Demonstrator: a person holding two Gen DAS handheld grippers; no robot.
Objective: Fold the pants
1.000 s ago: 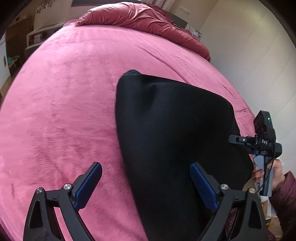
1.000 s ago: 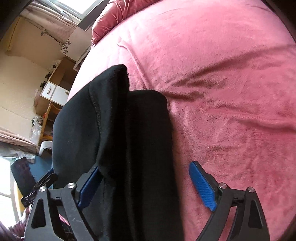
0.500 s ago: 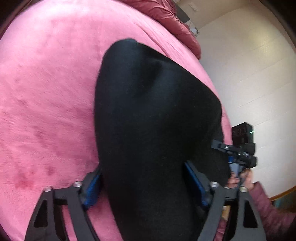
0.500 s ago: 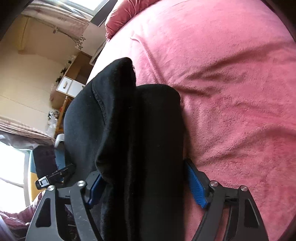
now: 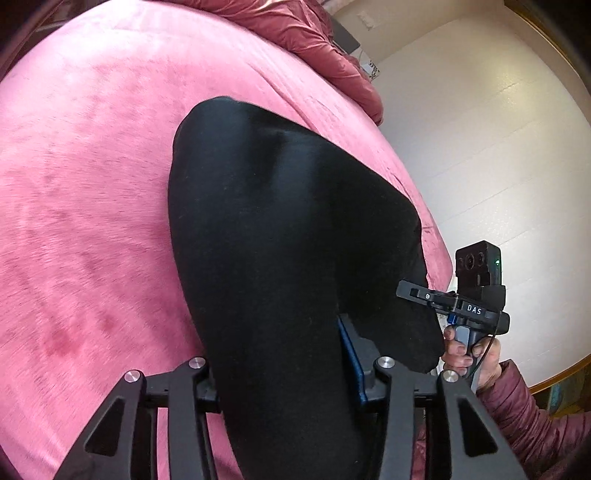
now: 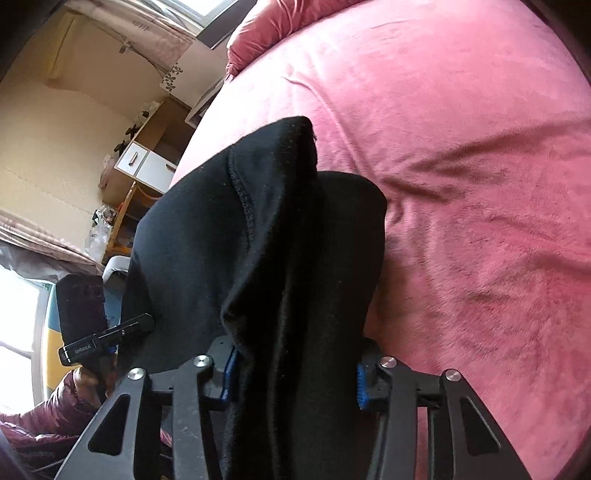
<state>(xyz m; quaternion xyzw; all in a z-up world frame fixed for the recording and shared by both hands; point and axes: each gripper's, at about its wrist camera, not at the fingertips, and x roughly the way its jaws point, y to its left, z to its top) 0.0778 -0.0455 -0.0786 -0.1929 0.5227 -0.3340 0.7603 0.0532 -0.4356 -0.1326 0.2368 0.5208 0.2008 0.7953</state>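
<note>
Folded black pants [image 5: 288,221] lie on a pink plush bed cover [image 5: 92,184], their near end bunched up. My left gripper [image 5: 280,369] straddles that near end, jaws closing, and its blue pad [image 5: 351,362] presses the cloth; the other pad is hidden under fabric. In the right wrist view the pants [image 6: 266,221] show a stitched seam, and my right gripper [image 6: 295,376] is closing on the thick fold, both blue pads against it. Each view catches the other gripper at the pants' side: the right gripper [image 5: 461,306] and the left gripper [image 6: 99,339].
A crumpled dark-pink duvet [image 5: 314,33] lies at the far end of the bed. A white wall [image 5: 480,147] runs along the bed's right edge. A wooden desk with white drawers [image 6: 144,158] stands past the left edge. A hand [image 5: 461,347] and quilted sleeve [image 5: 524,413] hold the right gripper.
Both pairs of jaws have narrowed from wide open to hugging the pants. The left gripper slid sideways so the near end now lies between its fingers. The fabric has bunched up.
</note>
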